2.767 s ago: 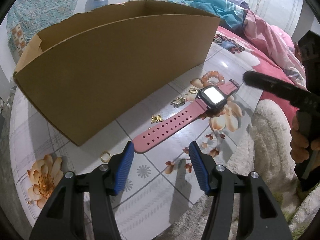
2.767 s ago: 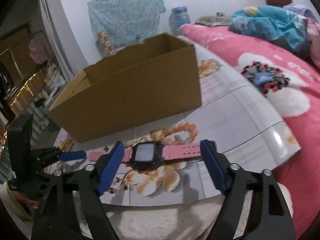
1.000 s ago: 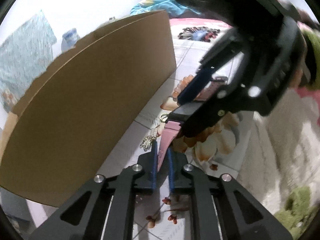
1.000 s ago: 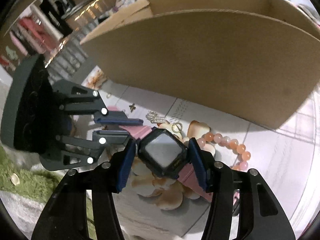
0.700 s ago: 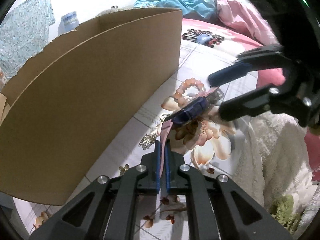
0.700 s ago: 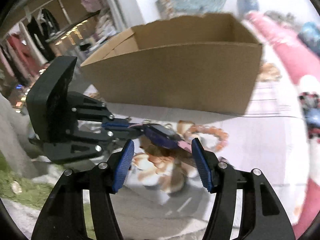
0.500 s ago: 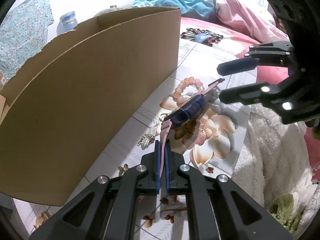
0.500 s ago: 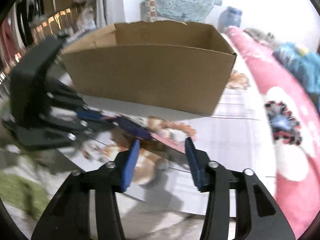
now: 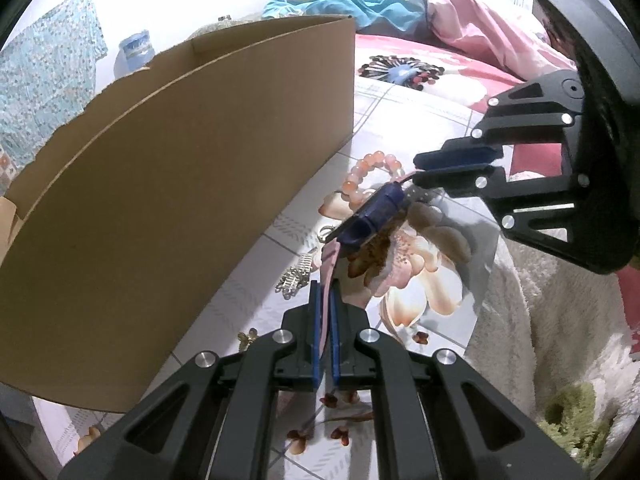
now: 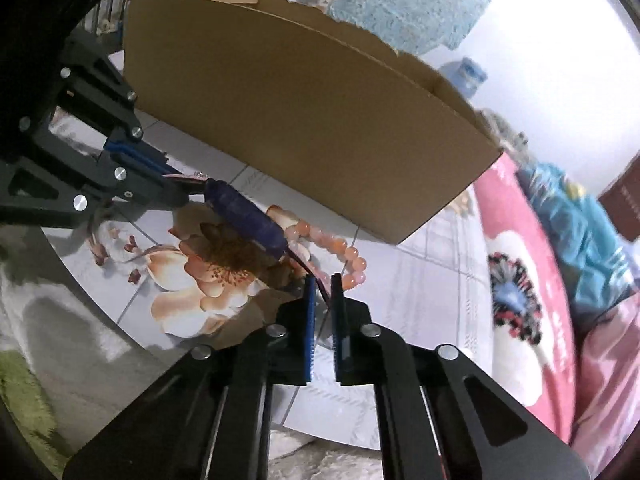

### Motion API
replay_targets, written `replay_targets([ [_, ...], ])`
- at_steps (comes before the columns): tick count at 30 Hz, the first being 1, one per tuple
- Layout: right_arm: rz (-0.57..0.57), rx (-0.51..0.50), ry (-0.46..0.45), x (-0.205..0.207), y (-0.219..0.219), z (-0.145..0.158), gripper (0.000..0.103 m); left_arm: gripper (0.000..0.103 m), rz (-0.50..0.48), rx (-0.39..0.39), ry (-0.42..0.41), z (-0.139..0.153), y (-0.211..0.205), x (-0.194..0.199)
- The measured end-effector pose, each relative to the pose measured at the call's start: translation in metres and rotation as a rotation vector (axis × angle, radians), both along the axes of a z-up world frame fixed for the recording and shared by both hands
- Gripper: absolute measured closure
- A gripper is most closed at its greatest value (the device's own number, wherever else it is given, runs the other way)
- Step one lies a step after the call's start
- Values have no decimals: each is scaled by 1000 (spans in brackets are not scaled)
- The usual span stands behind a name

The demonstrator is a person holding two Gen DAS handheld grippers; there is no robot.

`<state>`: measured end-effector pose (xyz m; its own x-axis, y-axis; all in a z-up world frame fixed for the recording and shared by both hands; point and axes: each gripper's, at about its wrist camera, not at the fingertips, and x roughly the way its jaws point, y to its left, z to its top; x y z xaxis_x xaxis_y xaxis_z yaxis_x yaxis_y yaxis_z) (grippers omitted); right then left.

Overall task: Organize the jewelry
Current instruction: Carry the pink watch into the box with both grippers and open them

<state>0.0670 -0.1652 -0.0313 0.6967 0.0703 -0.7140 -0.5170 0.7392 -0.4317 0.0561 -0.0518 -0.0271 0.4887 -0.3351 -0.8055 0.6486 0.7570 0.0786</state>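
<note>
Watch (image 9: 374,216), pink-strapped, dark-cased, edge-on

Left wrist view: cardboard box (image 9: 172,184) stands on the table (image 9: 400,120) at 10 o'clock. Bead bracelet (image 9: 366,176) lies at 1 o'clock, just beside the box corner. Chain piece (image 9: 296,276) lies at 11 o'clock. Bed (image 9: 460,68) behind.
</note>
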Motion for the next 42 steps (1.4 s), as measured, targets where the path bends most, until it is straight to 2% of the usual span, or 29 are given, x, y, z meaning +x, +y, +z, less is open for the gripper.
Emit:
replay_targets([
  [4,-33,5,-89,-7,0,9,102,100,-8,-19,-28,6,1,-5],
  [11,-100,75,-131,-5,-8,25,102,100,-18,-49,-74,27,3,-14],
  [16,-127,187,-161,-18,-11,67,102,100,-27,-120,-107,62,12,-20],
  [21,-108,251,-191,-14,-8,109,102,100,-22,-191,-142,108,28,-11],
  [24,-91,297,-139,7,-3,133,102,100,-12,-209,-141,134,38,8],
  [28,-100,380,35,66,1,147,102,100,39,-235,-42,149,54,50],
  [31,-104,387,149,109,15,144,102,100,97,-247,66,146,64,93],
  [35,-119,338,268,160,36,128,102,100,178,-270,261,122,77,150],
  [36,-123,317,322,178,42,119,102,100,195,-259,293,115,78,160],
  [40,-133,220,432,216,62,90,102,100,254,-230,408,89,85,196],
  [42,-136,165,459,230,71,80,102,100,283,-216,461,77,86,211],
])
